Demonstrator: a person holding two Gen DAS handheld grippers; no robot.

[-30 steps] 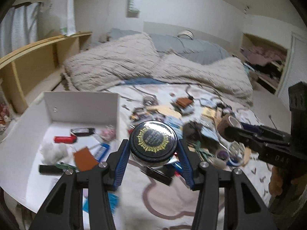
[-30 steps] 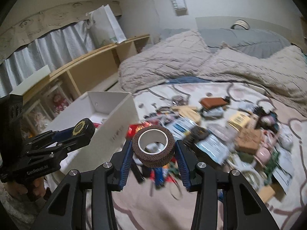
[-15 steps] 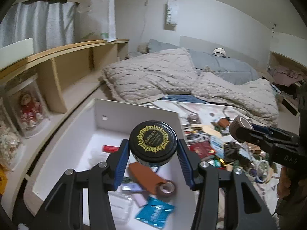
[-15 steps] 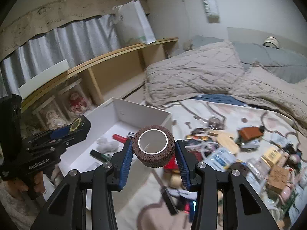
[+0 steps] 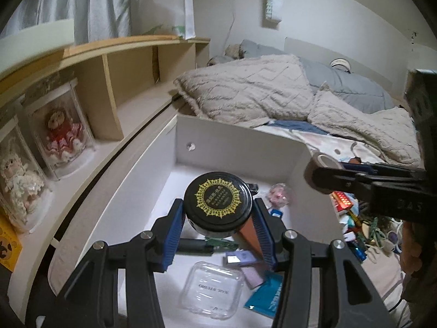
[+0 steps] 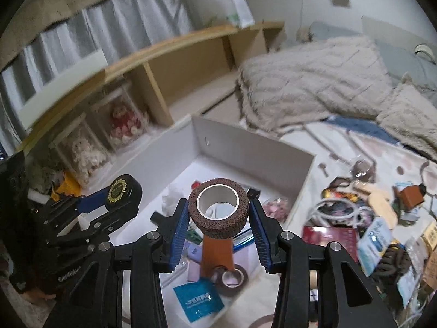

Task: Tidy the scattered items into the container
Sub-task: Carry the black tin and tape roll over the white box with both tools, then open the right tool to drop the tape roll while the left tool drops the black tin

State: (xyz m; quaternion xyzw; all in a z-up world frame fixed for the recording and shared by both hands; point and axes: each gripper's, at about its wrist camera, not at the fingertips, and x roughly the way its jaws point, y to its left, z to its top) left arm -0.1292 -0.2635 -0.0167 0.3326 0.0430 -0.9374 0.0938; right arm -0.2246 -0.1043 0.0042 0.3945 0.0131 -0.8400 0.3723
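Here both tools hung above the white box, each with a load. The left gripper pinched a black round jar with a gold sunburst on its lid, blue pads pressed to its sides at nine and three o'clock. In the left wrist view the jar sat over the middle of the box's floor. Below it, toward six o'clock, lay a clear plastic case, a teal packet at five o'clock, and a rust-brown card just under the right pad.

The right gripper clamped a brown bandage roll, hollow core facing the camera. In the right wrist view that roll hovered over the box's near half, above a brown tape roll at six o'clock. The scattered clutter remained on the patterned bed sheet at three o'clock, outside the box's right wall. The beige quilt was bunched at one o'clock. Two dolls in clear cases stood at nine o'clock beneath the wooden shelf.
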